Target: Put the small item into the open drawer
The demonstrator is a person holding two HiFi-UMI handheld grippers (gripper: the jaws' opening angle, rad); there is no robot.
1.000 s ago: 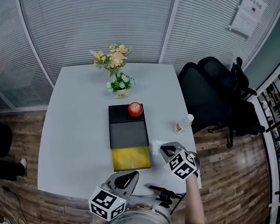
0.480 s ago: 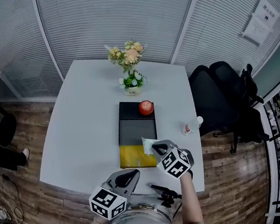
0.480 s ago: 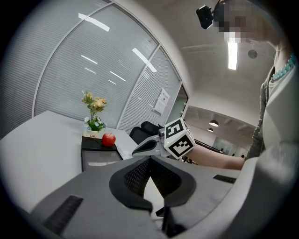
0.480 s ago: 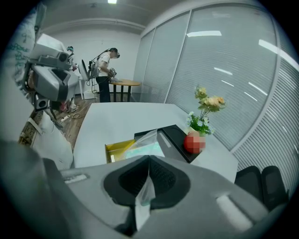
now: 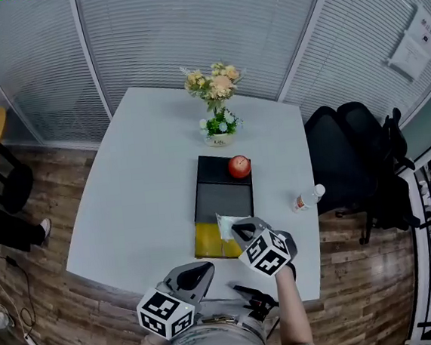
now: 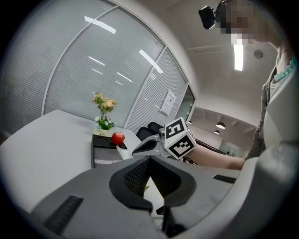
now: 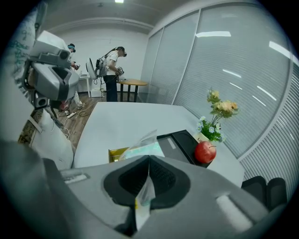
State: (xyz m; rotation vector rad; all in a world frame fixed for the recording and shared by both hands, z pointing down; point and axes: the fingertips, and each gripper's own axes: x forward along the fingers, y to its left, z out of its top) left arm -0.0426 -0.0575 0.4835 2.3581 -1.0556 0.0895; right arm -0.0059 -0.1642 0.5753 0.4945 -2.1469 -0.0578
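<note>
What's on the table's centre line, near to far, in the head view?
open yellow drawer → black drawer unit → red apple → flower pot

Head view overhead, steeply down; both gripper views low toward apple (image 5: 238, 166).
</note>
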